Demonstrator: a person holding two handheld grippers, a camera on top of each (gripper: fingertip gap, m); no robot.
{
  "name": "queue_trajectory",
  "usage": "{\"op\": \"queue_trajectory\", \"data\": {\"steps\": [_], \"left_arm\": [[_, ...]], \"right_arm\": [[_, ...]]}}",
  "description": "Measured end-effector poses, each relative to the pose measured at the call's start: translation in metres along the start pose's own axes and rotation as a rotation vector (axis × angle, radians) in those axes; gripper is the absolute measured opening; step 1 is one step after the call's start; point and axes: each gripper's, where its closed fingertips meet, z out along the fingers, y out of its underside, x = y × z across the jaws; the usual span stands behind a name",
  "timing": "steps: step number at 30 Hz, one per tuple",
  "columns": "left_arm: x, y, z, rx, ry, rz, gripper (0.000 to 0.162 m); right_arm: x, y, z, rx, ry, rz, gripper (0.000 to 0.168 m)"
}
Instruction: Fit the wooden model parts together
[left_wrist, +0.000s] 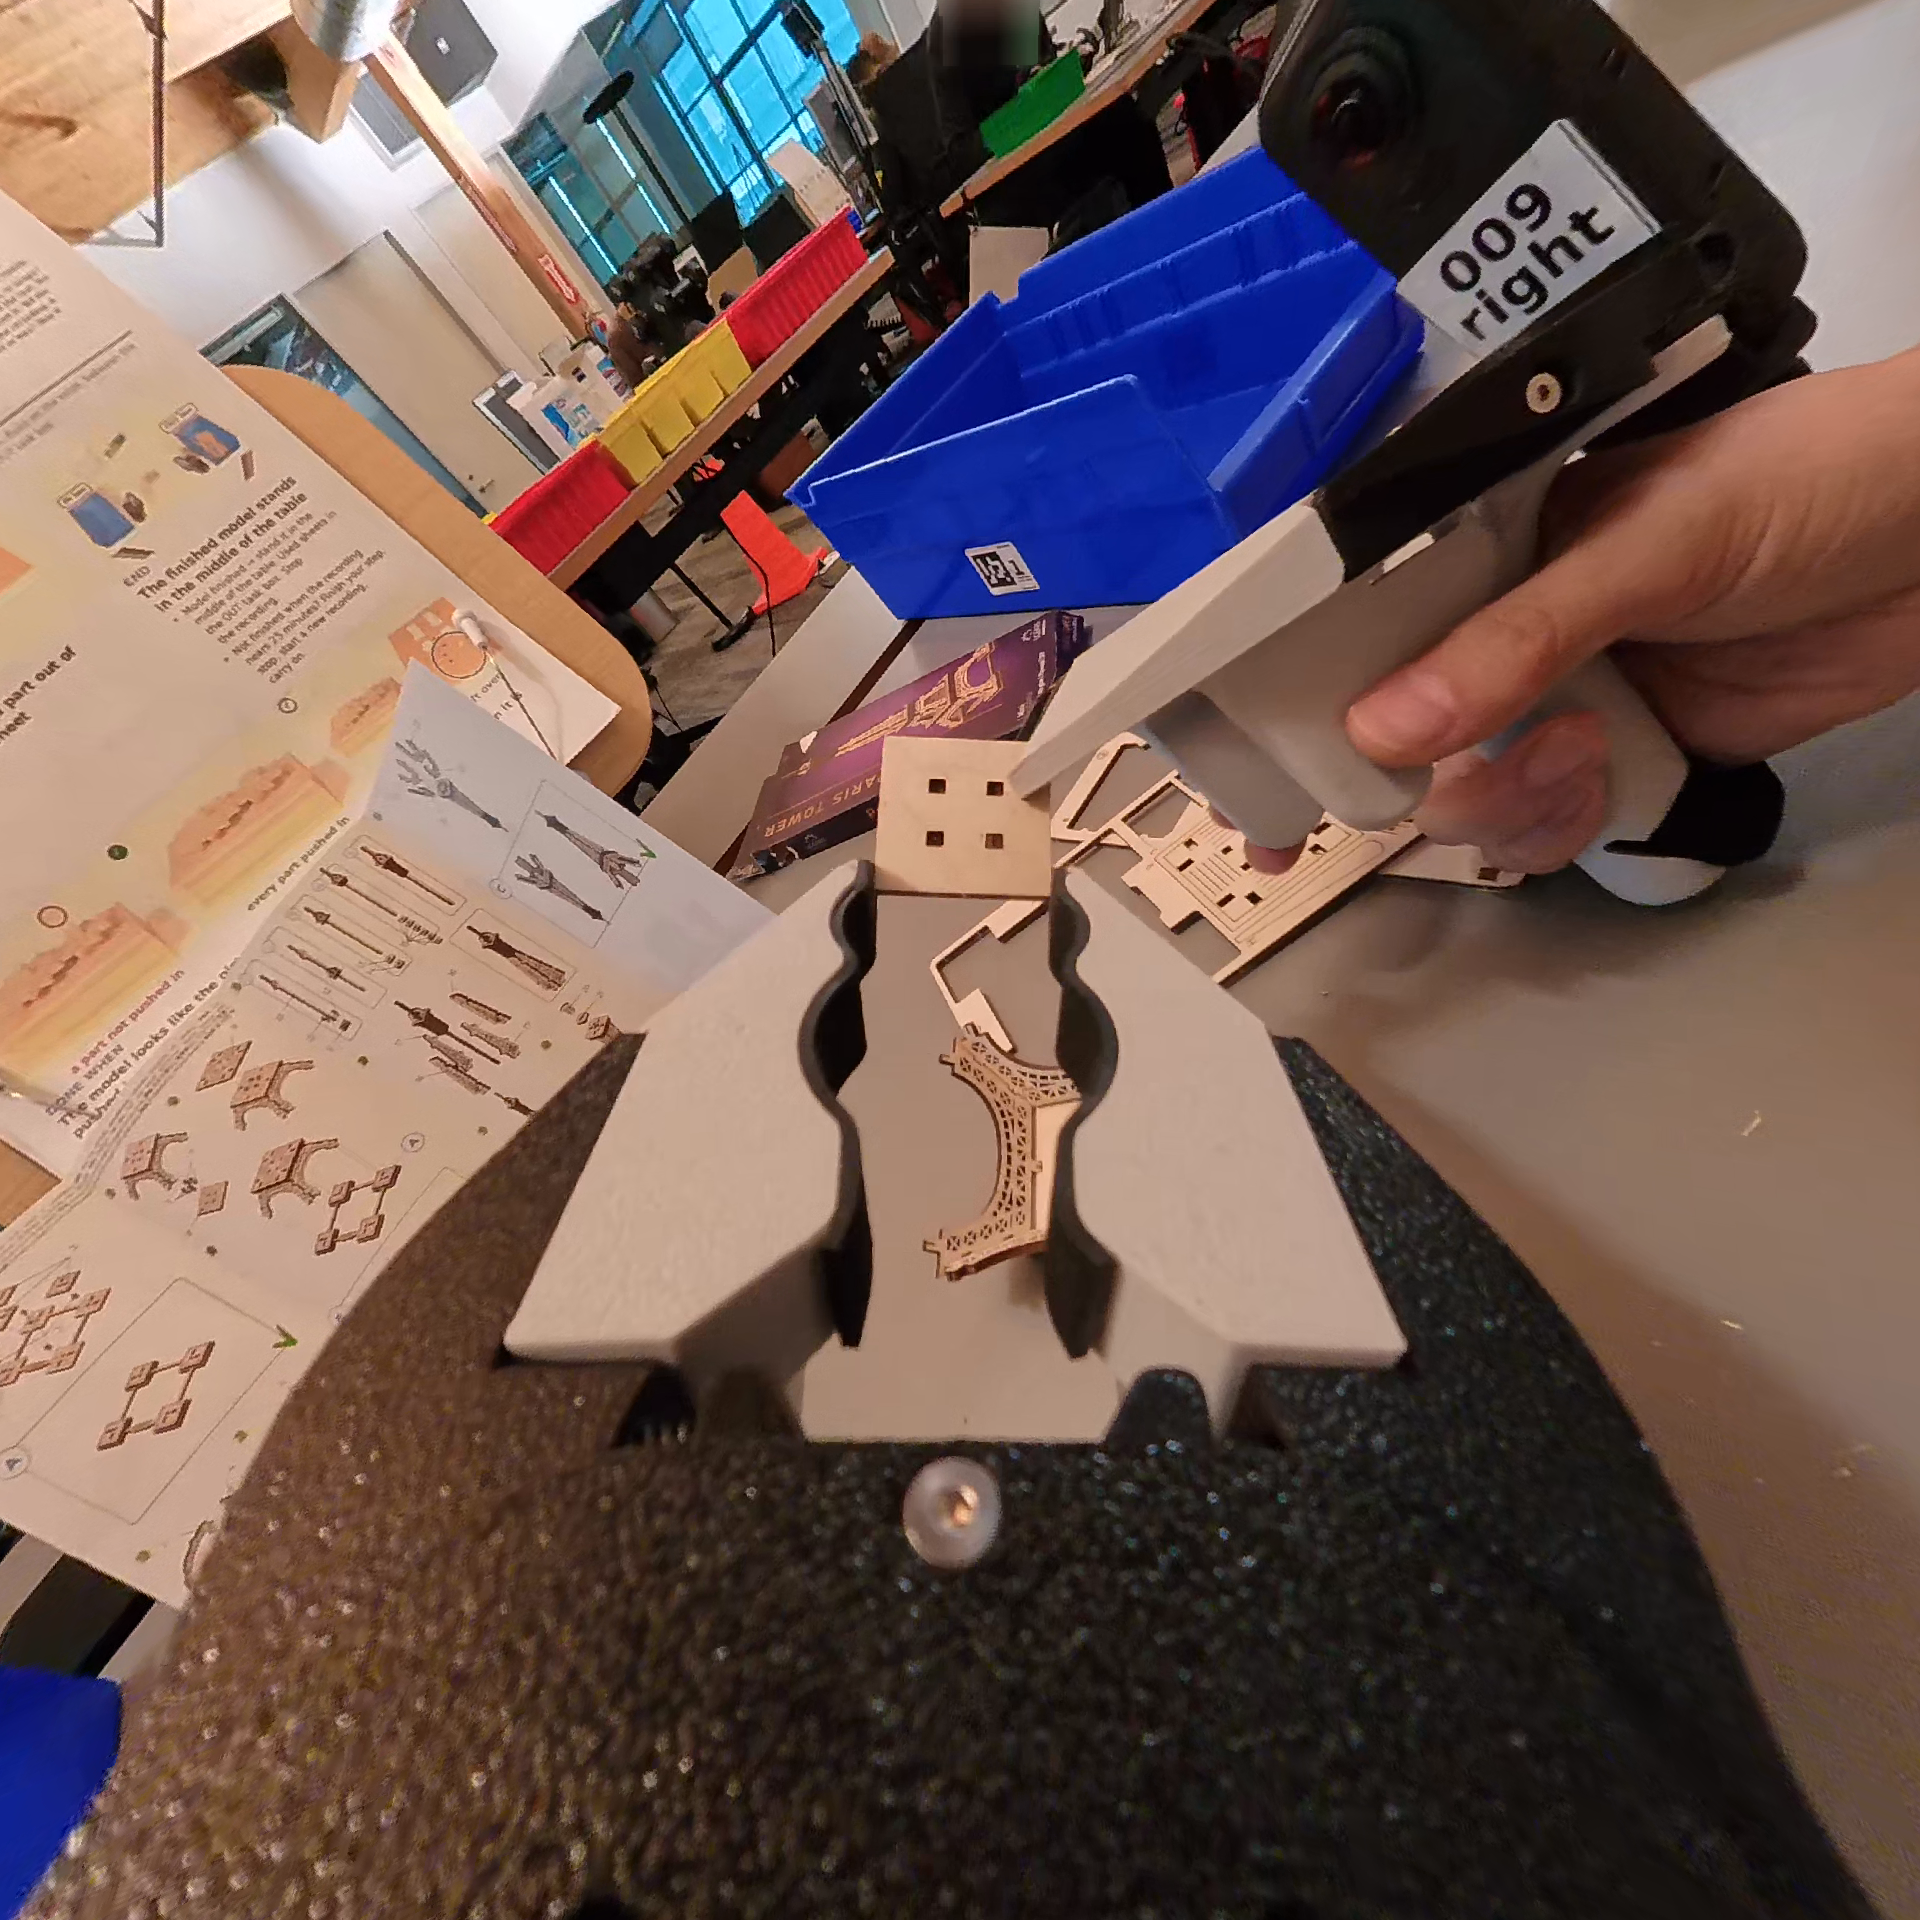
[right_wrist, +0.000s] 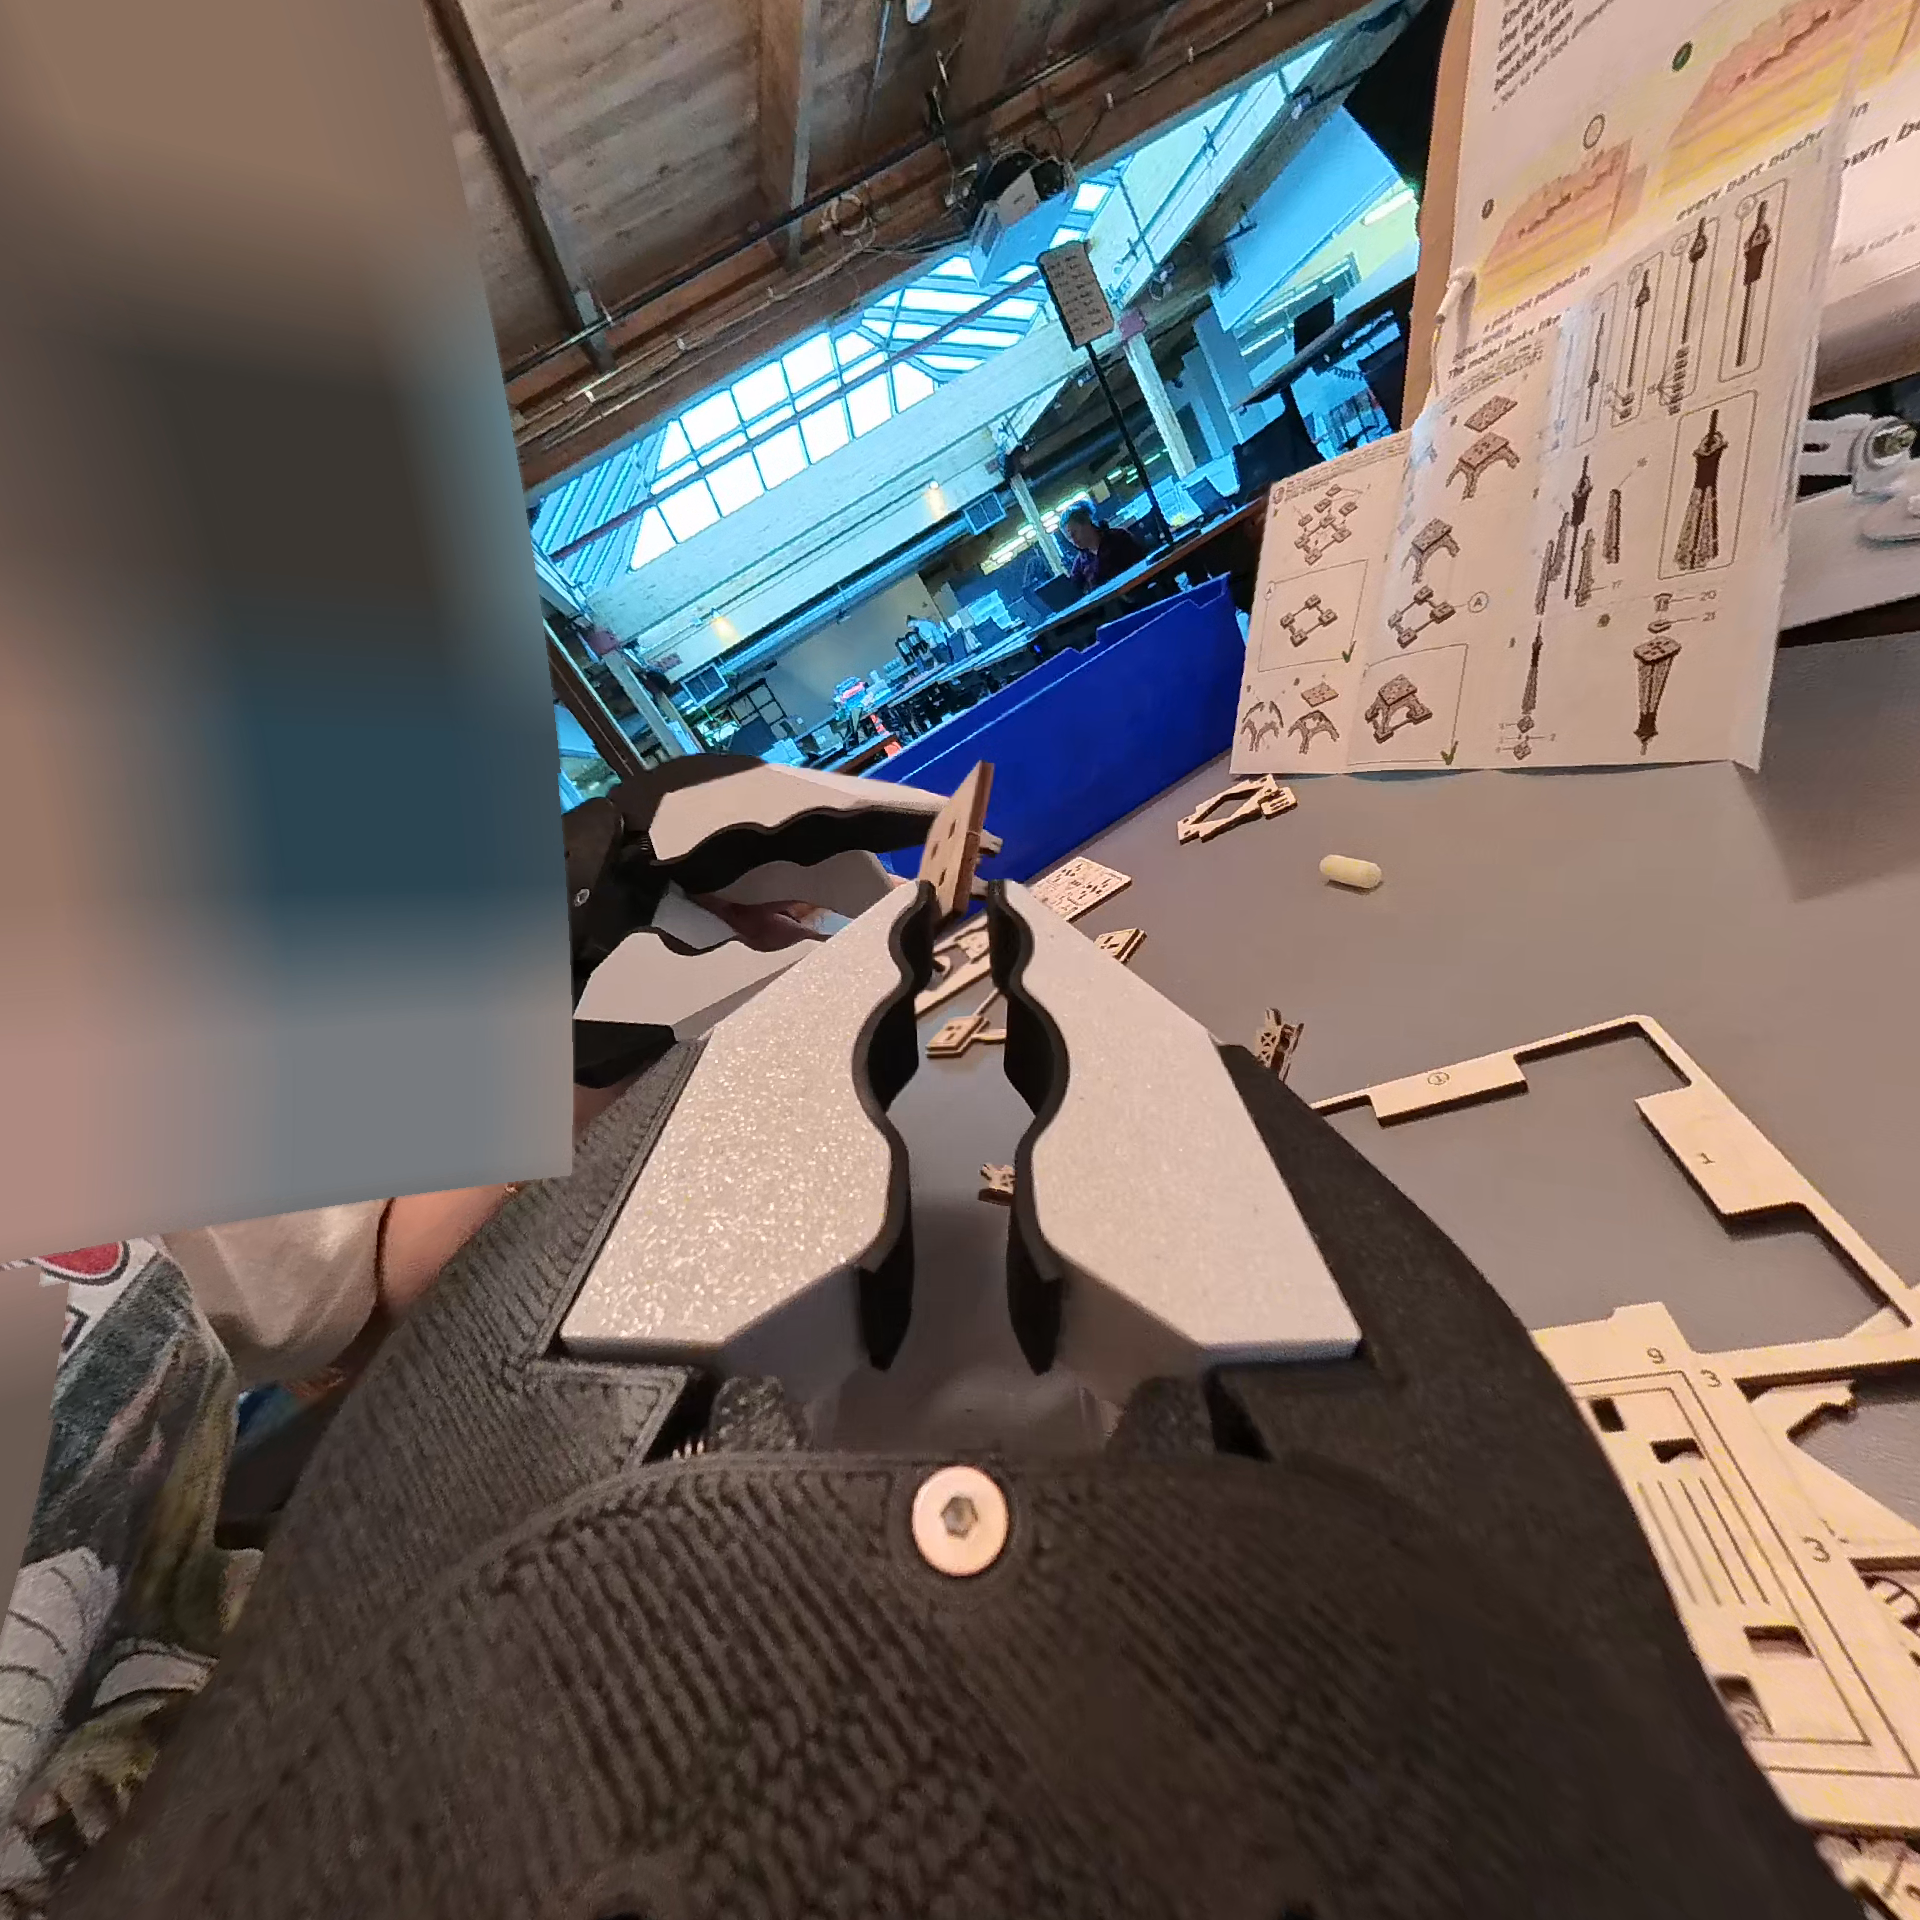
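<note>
My left gripper (left_wrist: 961, 883) pinched the square plate (left_wrist: 961, 821); my right gripper (right_wrist: 954, 899), narrowed and empty, next needed the leg piece (left_wrist: 1013, 1153).

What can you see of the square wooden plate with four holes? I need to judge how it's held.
The square wooden plate is thin, pale laser-cut plywood with four small square holes in a two-by-two grid. It stands upright, its lower edge pinched at the tips of the left gripper. The right gripper closes on its edge.

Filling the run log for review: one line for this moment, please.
left claw: shut on square four-hole wooden plate | right claw: narrowly open, tips at plate's edge | lattice leg piece: on table
</note>
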Motion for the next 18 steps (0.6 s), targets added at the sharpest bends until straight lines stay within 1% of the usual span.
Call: {"op": "queue_trajectory", "data": {"steps": [8,12,13,15,17,18], "left_arm": [[-0.0002,0.0013,0.0008,-0.004,-0.012,0.017,0.031],[0.0012,0.0018,0.0009,0.009,0.011,0.012,0.030],[0.0027,0.0017,0.0003,0.019,0.032,0.006,0.034],[0.0038,0.0028,-0.0023,0.031,0.076,0.003,0.044],[0.0028,0.0022,-0.0067,0.049,0.118,-0.006,0.041],[0.0021,0.0015,-0.0084,0.059,0.133,-0.017,0.036]], "right_arm": [[0.0002,0.0009,0.0001,-0.011,0.013,-0.026,0.007],[0.0007,0.0021,0.0005,-0.034,0.023,-0.064,0.007],[0.0006,0.0019,0.0000,-0.042,0.026,-0.091,0.002],[0.0001,0.0028,-0.0003,-0.078,0.041,-0.207,0.000],[-0.0026,0.0070,0.0009,-0.128,0.058,-0.367,0.001],[-0.0057,0.0092,0.0017,-0.140,0.056,-0.426,0.000]]}}
